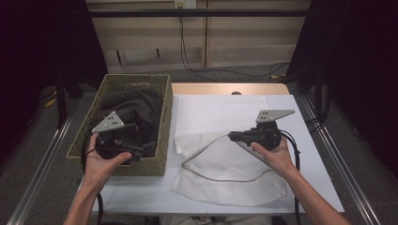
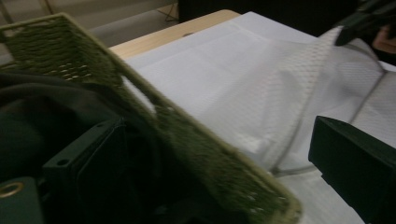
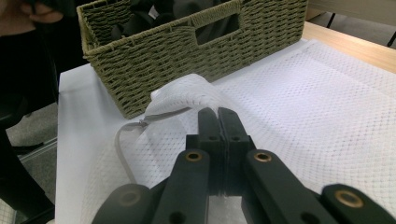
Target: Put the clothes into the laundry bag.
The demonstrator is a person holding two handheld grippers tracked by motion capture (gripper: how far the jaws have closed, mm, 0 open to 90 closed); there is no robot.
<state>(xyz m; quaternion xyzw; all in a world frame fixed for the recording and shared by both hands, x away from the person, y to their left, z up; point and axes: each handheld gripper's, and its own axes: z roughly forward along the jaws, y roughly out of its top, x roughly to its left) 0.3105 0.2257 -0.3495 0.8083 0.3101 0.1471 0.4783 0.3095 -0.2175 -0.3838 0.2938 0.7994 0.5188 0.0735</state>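
Observation:
A white mesh laundry bag (image 1: 225, 164) lies on the table with its zip rim lifted open. My right gripper (image 1: 230, 136) is shut on that rim; in the right gripper view its jaws (image 3: 217, 114) press together on the mesh (image 3: 303, 93). A green wicker basket (image 1: 166, 117) holds dark clothes (image 1: 136, 108) at the left. My left gripper (image 1: 143, 146) hovers over the basket's near right corner. In the left gripper view it (image 2: 215, 135) stands open astride the basket wall (image 2: 60, 51), one jaw over the dark clothes (image 2: 28, 121), the other above the mesh bag (image 2: 261, 84).
The white-covered table (image 1: 141, 192) has a bare wooden strip (image 1: 263, 88) at its far edge. Metal rails (image 1: 42, 159) run along both sides. Cables (image 1: 187, 61) lie on the floor beyond. The basket's handle hole (image 3: 217, 29) faces the bag.

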